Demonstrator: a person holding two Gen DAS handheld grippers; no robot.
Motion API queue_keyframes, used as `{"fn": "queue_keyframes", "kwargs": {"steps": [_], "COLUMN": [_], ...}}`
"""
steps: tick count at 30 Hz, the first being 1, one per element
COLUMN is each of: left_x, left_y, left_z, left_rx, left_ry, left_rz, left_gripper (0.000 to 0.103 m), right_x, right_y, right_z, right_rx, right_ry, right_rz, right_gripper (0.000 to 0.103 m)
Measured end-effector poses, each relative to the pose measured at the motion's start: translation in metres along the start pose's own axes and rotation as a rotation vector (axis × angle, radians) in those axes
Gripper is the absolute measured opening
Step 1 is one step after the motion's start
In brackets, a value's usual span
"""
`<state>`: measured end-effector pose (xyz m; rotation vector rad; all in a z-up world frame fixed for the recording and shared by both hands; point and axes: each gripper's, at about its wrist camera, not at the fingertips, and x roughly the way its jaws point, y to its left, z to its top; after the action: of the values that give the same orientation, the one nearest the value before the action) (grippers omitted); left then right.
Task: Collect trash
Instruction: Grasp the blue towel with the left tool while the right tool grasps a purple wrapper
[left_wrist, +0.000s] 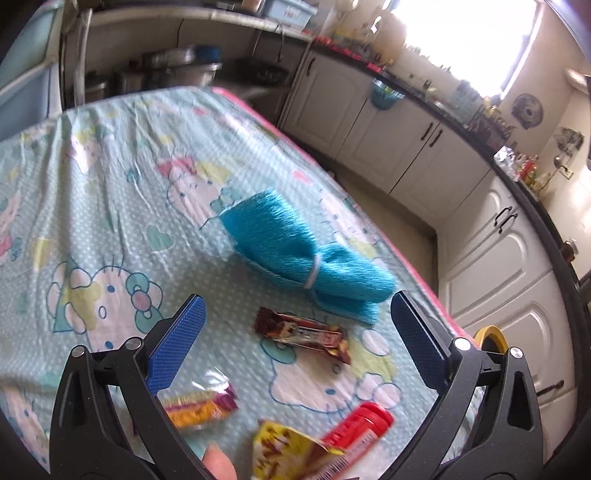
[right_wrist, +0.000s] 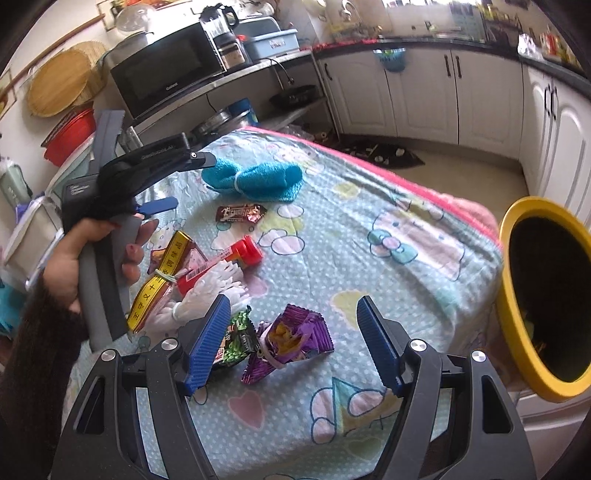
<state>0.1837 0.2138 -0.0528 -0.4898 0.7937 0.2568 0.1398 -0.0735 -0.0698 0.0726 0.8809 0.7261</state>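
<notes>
Trash lies on a table with a cartoon cloth (right_wrist: 369, 266). A brown snack wrapper (left_wrist: 301, 334) (right_wrist: 241, 213), a red-capped tube (left_wrist: 360, 428) (right_wrist: 236, 256), a yellow packet (right_wrist: 162, 280) (left_wrist: 284, 456) and an orange-yellow wrapper (left_wrist: 201, 404) lie there. A purple wrapper (right_wrist: 291, 341) and a green one (right_wrist: 236, 339) lie before my right gripper (right_wrist: 291, 343). My left gripper (left_wrist: 295, 332) is open above the brown wrapper; it also shows in the right wrist view (right_wrist: 155, 206). My right gripper is open and empty. A yellow-rimmed bin (right_wrist: 543, 299) (left_wrist: 491, 338) stands at the table's right edge.
A blue cloth bundle tied with a white band (left_wrist: 306, 251) (right_wrist: 255, 179) lies mid-table. White gloves (right_wrist: 210, 291) lie under the yellow packet. White kitchen cabinets (right_wrist: 424, 96) line the far and right sides. A shelf with a microwave (right_wrist: 166, 70) stands behind the table.
</notes>
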Motion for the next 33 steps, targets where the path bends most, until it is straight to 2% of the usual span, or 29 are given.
{"fn": "queue_keyframes", "kwargs": {"steps": [2, 6, 11, 16, 20, 24, 26, 28, 30, 31, 33], "left_x": [0.004, 0.002, 0.009, 0.023, 0.037, 0.048, 0.053, 0.055, 0.052, 0.047, 0.039], "left_y": [0.005, 0.015, 0.022, 0.022, 0.023, 0.026, 0.030, 0.032, 0.034, 0.033, 0.029], "left_z": [0.002, -0.002, -0.001, 0.018, 0.038, 0.047, 0.049, 0.050, 0.051, 0.051, 0.052], "left_rx": [-0.002, -0.017, -0.034, -0.064, -0.129, -0.179, -0.198, -0.207, -0.215, -0.215, -0.203], "left_ry": [0.025, 0.040, 0.049, 0.049, 0.065, 0.094, 0.109, 0.114, 0.106, 0.095, 0.074], "left_rz": [0.009, -0.029, -0.017, -0.026, -0.041, -0.025, -0.015, -0.014, -0.022, -0.028, -0.037], "left_gripper": [0.092, 0.092, 0.087, 0.087, 0.085, 0.066, 0.052, 0.030, 0.016, 0.010, 0.008], "right_x": [0.004, 0.016, 0.029, 0.027, 0.021, 0.010, 0.005, -0.002, -0.008, -0.011, -0.014], "right_y": [-0.003, -0.005, -0.005, -0.002, -0.002, -0.005, -0.006, -0.007, -0.009, -0.009, -0.010], "right_z": [0.000, 0.000, -0.002, -0.004, -0.001, 0.003, 0.005, 0.008, 0.009, 0.010, 0.012], "right_rx": [0.019, 0.031, 0.034, 0.024, 0.026, 0.034, 0.037, 0.039, 0.039, 0.040, 0.041], "right_ry": [0.014, 0.042, 0.078, 0.067, 0.048, 0.022, 0.010, -0.005, -0.023, -0.029, -0.043], "right_rz": [0.015, 0.043, 0.064, 0.063, 0.066, 0.067, 0.066, 0.063, 0.059, 0.058, 0.056], "right_gripper": [0.068, 0.064, 0.036, 0.028, 0.026, 0.025, 0.025, 0.025, 0.025, 0.025, 0.025]}}
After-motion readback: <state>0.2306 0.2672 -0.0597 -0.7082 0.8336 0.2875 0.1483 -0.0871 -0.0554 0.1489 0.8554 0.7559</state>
